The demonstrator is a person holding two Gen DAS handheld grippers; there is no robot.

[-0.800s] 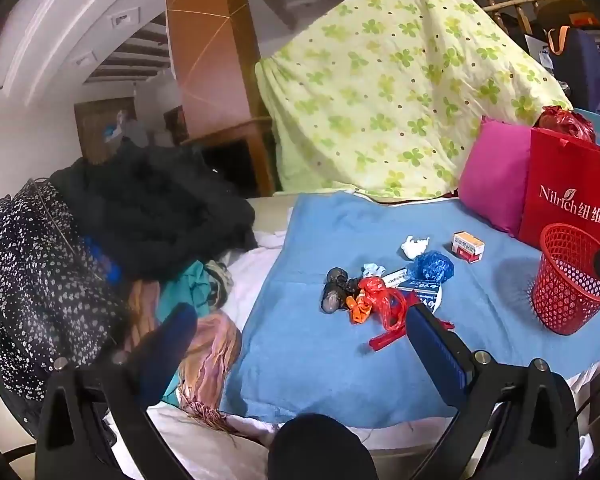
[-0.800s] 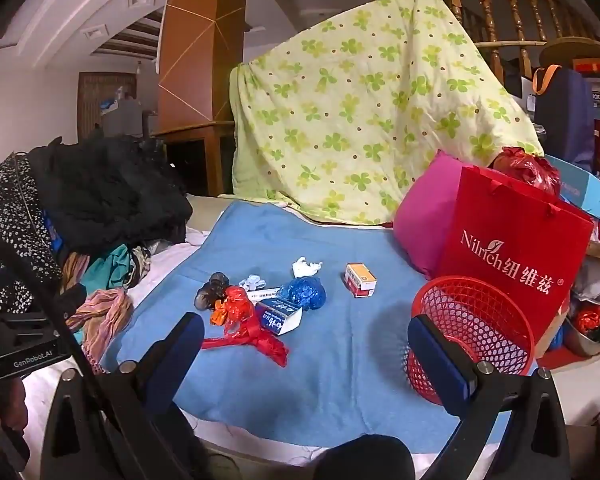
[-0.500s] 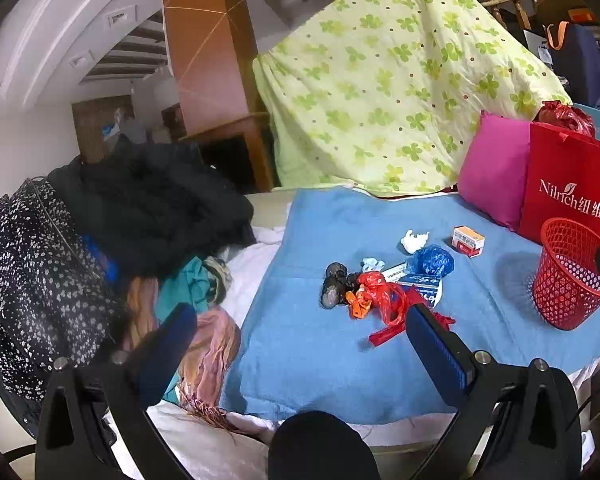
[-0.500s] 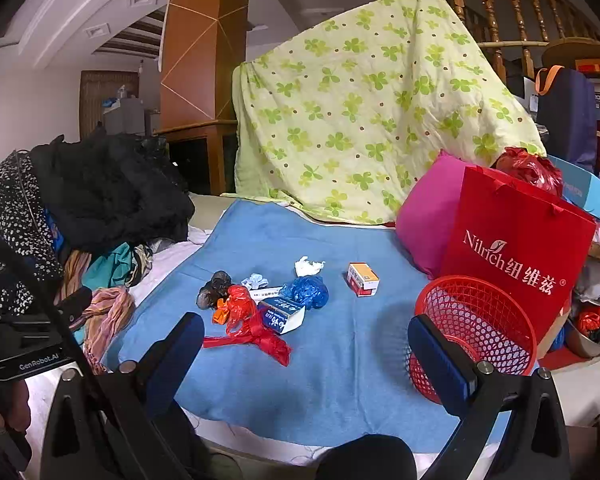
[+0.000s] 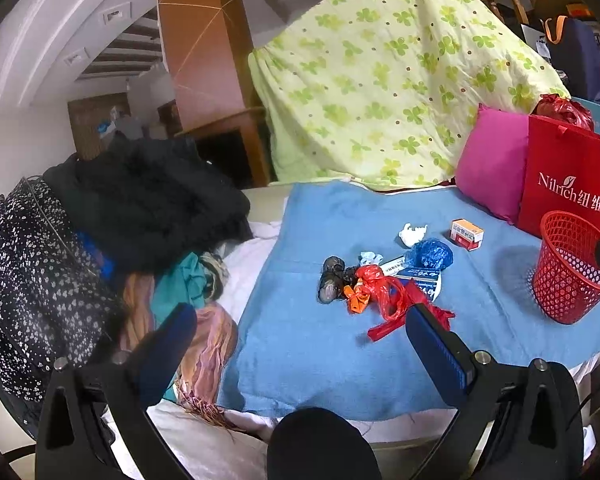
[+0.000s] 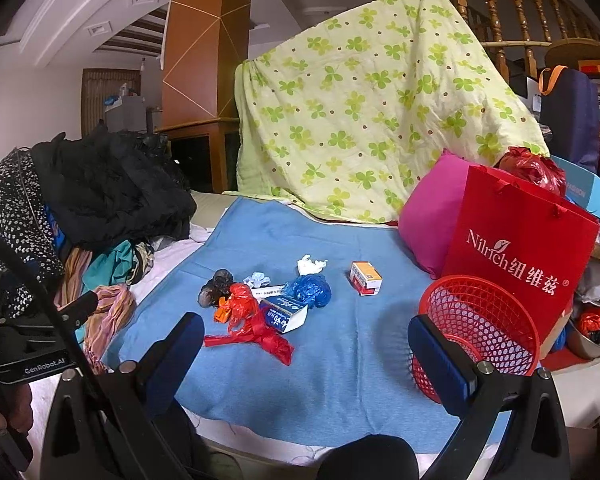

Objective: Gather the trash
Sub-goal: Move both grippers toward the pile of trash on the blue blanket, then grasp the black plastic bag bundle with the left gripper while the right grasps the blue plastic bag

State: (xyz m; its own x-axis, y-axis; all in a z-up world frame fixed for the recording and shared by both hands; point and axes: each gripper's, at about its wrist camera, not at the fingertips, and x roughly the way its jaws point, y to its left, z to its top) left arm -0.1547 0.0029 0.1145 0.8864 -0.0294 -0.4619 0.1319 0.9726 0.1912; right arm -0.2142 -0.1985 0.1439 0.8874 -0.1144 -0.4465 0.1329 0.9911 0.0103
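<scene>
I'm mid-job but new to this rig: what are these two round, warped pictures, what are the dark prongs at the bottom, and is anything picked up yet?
Each picture comes from a fisheye camera on a hand-held gripper, looking along its two fingers. The prongs are those fingers: left gripper, right gripper. Both are open and hold nothing. Ahead, a blue blanket carries loose trash: a red plastic bag, a blue bag, white tissue, a small orange-and-white box and a dark wad. The red mesh basket stands to the right, beside a red shopping bag.

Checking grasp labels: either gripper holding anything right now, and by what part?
Nothing held. Left gripper and right gripper are both open and empty, short of the trash on the blue towel.
</scene>
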